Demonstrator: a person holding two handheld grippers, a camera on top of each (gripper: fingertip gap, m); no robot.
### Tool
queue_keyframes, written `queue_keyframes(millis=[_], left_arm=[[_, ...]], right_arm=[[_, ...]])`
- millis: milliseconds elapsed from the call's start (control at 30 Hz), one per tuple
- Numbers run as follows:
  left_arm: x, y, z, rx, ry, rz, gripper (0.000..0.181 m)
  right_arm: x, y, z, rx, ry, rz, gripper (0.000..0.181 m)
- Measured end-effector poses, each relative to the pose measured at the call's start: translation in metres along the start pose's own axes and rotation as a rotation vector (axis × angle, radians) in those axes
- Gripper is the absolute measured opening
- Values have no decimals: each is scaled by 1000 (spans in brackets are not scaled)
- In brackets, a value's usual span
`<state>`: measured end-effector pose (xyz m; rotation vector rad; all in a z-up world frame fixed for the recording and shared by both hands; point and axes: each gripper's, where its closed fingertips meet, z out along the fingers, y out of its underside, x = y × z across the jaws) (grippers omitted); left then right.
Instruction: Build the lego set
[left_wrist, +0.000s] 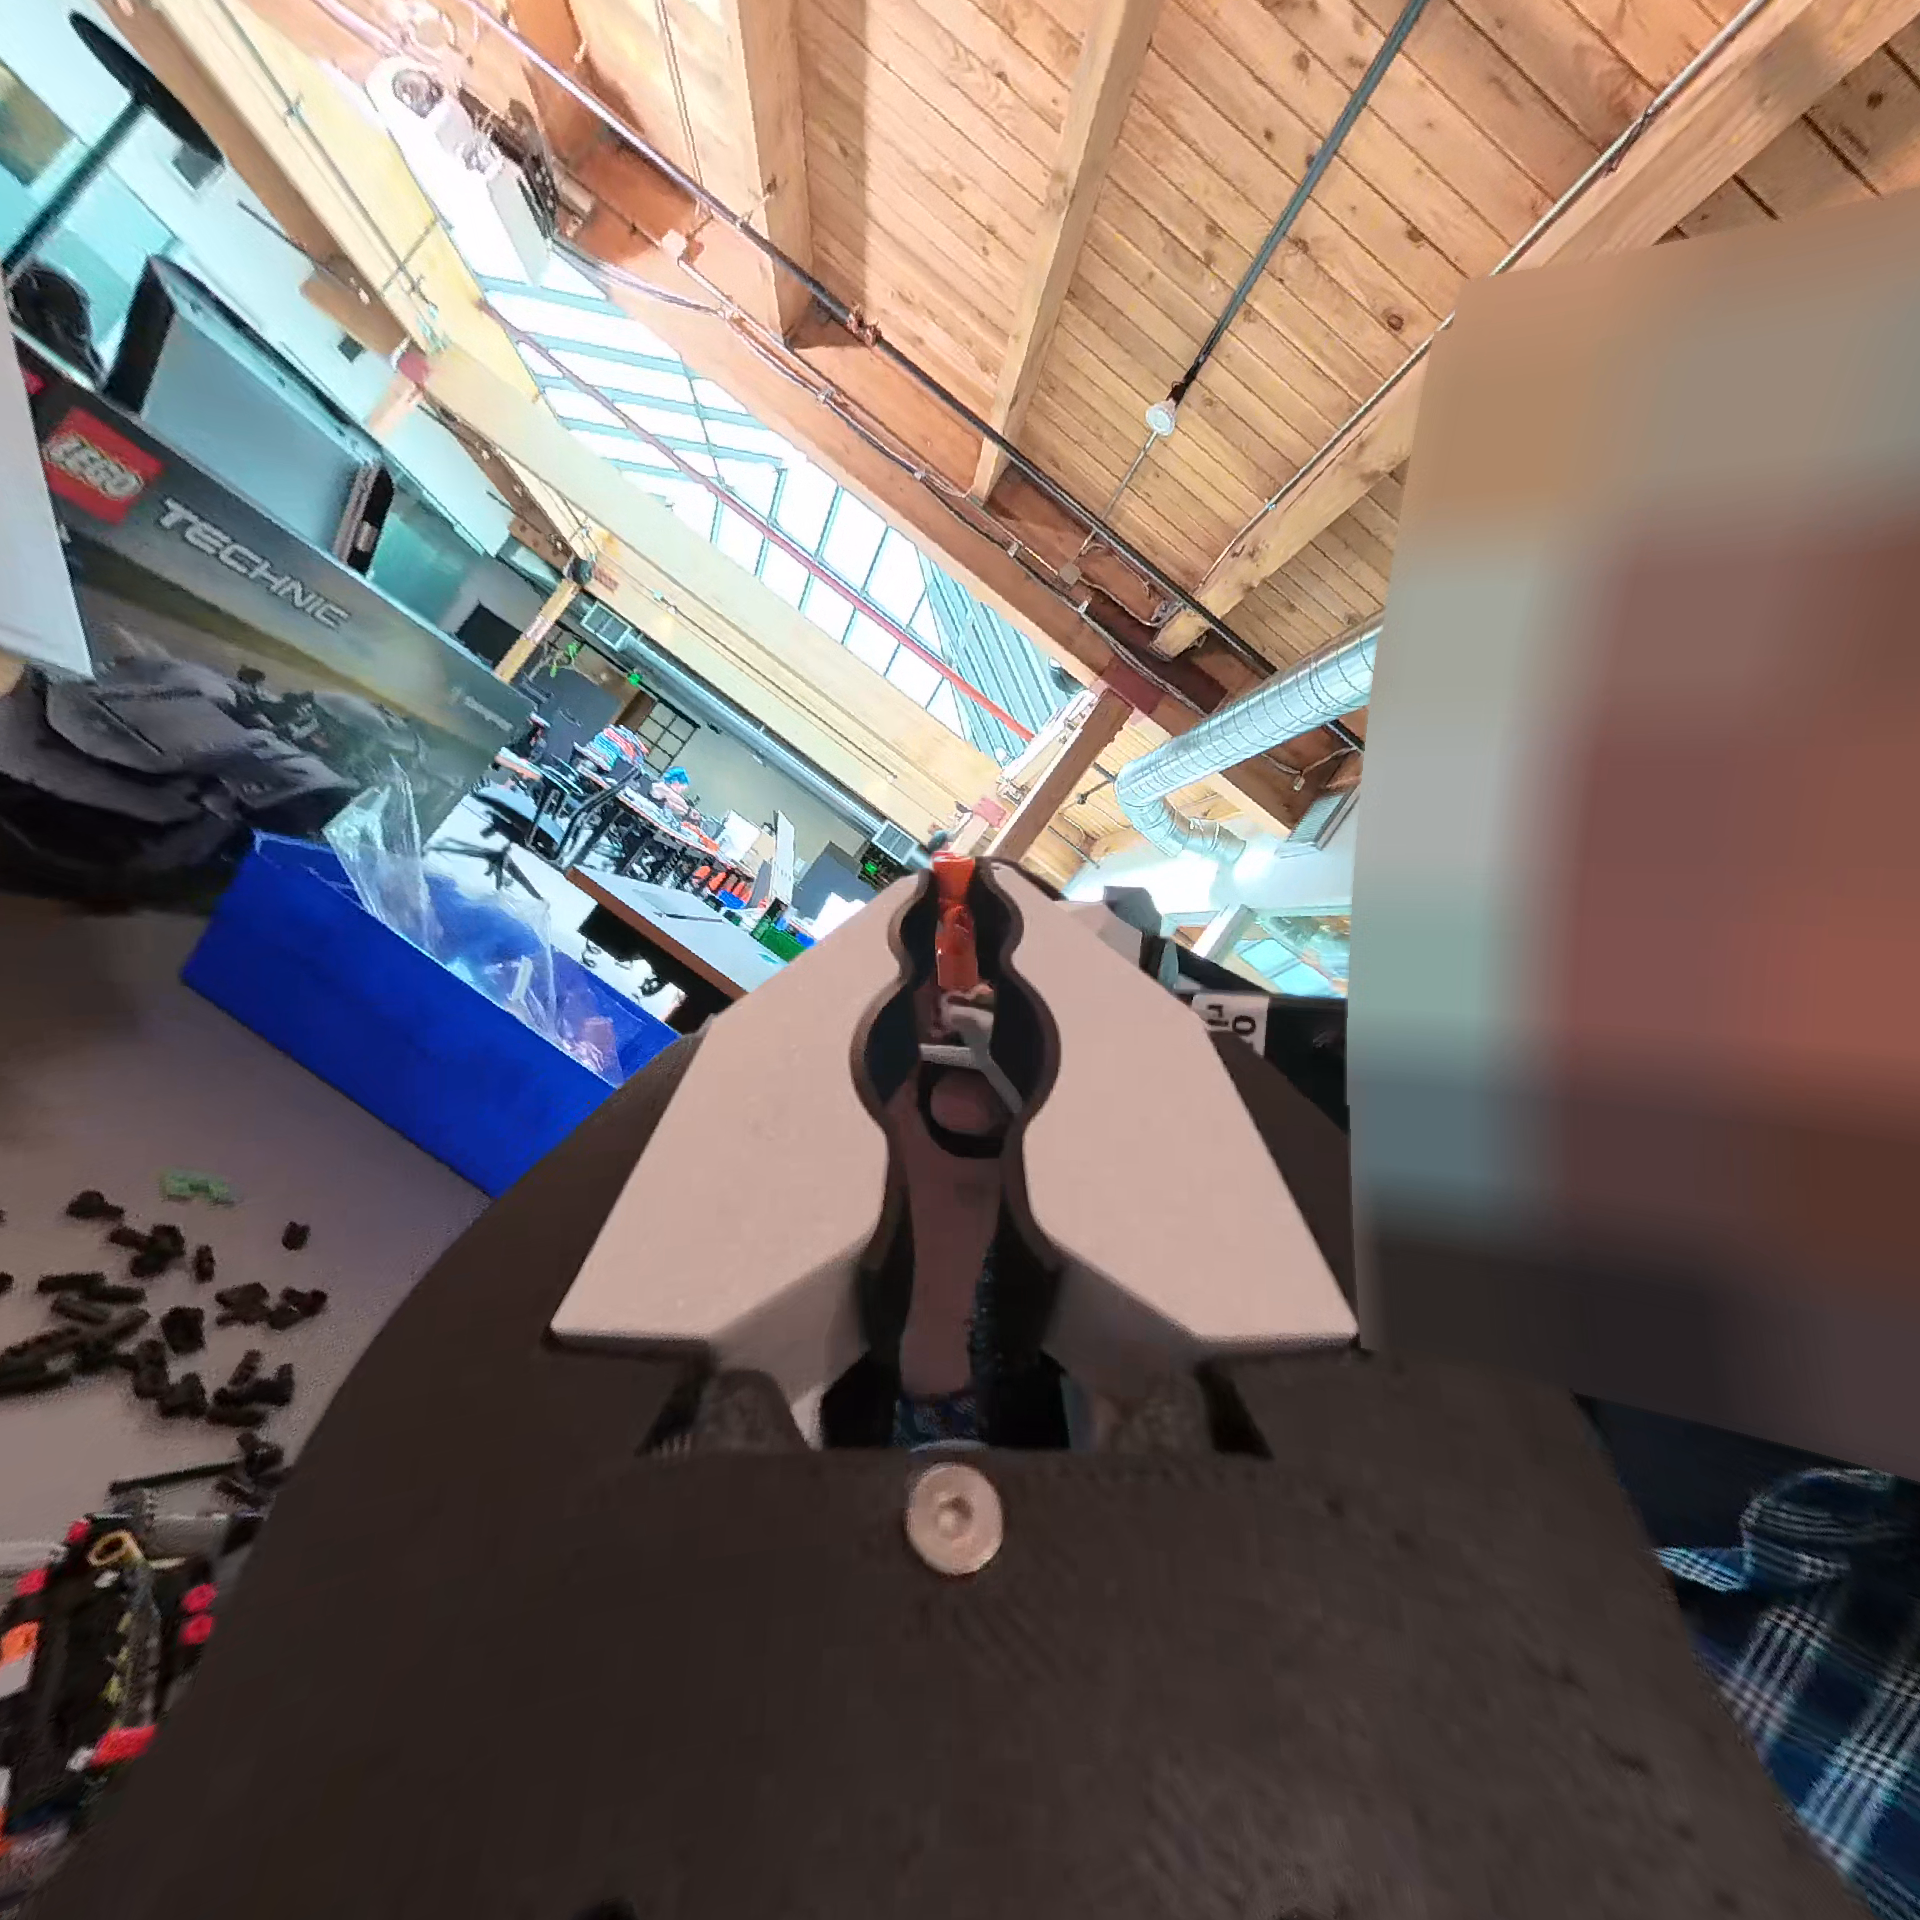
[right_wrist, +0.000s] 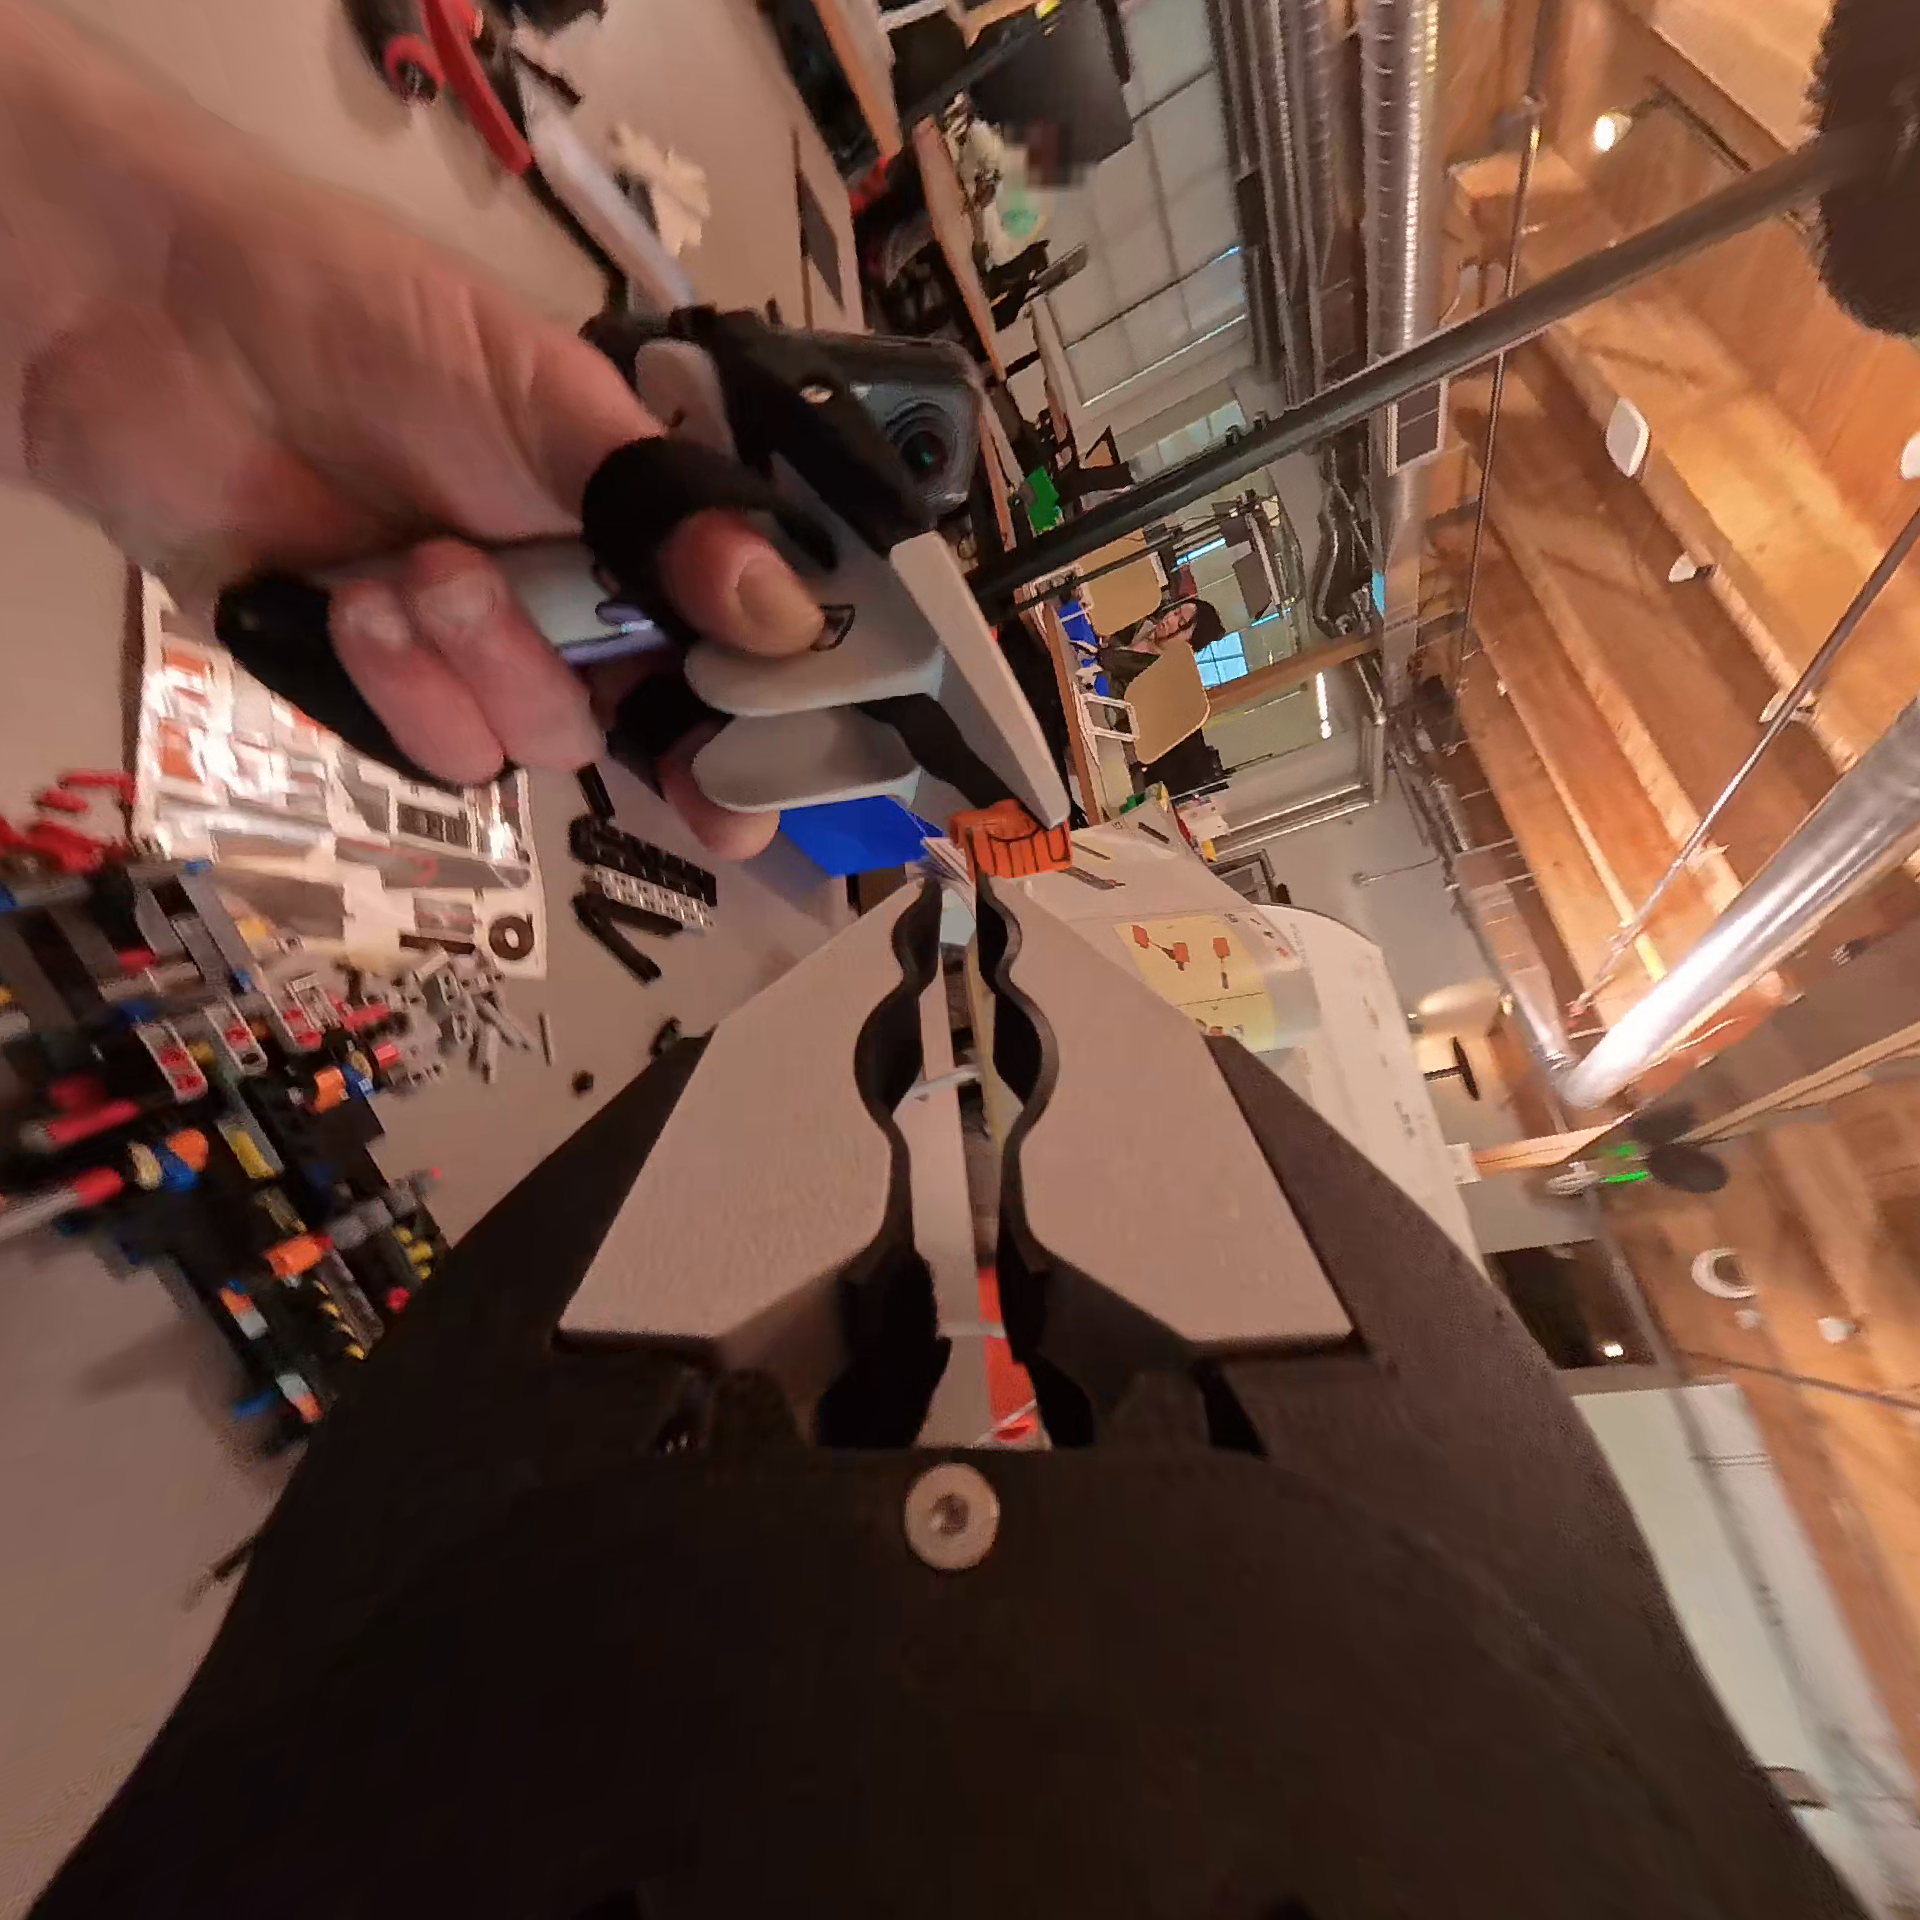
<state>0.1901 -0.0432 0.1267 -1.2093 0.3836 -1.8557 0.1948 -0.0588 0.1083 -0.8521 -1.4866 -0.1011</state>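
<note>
In the left wrist view my left gripper (left_wrist: 954, 883) points up toward the ceiling and is shut on a small orange Lego piece (left_wrist: 954, 920). In the right wrist view the same gripper (right_wrist: 1044, 805), held by a hand (right_wrist: 312, 343), grips that orange piece (right_wrist: 1013, 840), which has dark markings on its face. My right gripper (right_wrist: 956, 896) sits just below the piece, its jaws a narrow gap apart. A small pale scrap (right_wrist: 941, 860) shows at its tip; whether it is held is unclear.
A sticker sheet (right_wrist: 343, 821), black beams (right_wrist: 644, 883) and sorted coloured parts (right_wrist: 156, 1091) lie on the grey table. An open instruction booklet (right_wrist: 1226, 966) lies beyond. A blue bin (left_wrist: 395, 997), the set's box (left_wrist: 208, 540), loose black pins (left_wrist: 156, 1340) and a partial build (left_wrist: 94, 1662) are at left. The tips of both grippers are at nearly the same place.
</note>
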Motion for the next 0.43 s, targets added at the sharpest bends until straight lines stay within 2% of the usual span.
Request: queue_keyframes(millis=[33,133,433], left_arm=[[0,2,1,-6,4,-22,7],[-3,8,3,-23,1,-64,7],[-9,12,5,-19,3,-116,6]], right_arm=[[-2,3,1,-13,-2,-42,4],[-4,11,2,-40,5,-120,5],[-2,10,-3,-19,26,-216,6]])
